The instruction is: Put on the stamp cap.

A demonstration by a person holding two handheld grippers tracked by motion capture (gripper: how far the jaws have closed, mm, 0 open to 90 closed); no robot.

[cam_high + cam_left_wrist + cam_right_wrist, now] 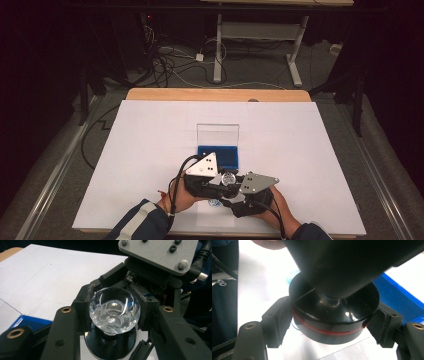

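Left gripper (113, 312) is clamped on the clear faceted crystal knob (114, 310), pads tight on both sides. Knob's glassy, sits on a short stem w/ a round black base (334, 317) w/ a red ring. Right gripper (333, 325) is open around that base, small gaps btw pads & rim. All near the desk (150, 150) front edge, just before the blue tray (227, 155).

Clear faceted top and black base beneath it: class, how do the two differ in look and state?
The clear faceted top is see-through and glitters; the black base is opaque with a red band. The top is clamped by the left gripper; the base sits between the right gripper's open fingers. Both are round.
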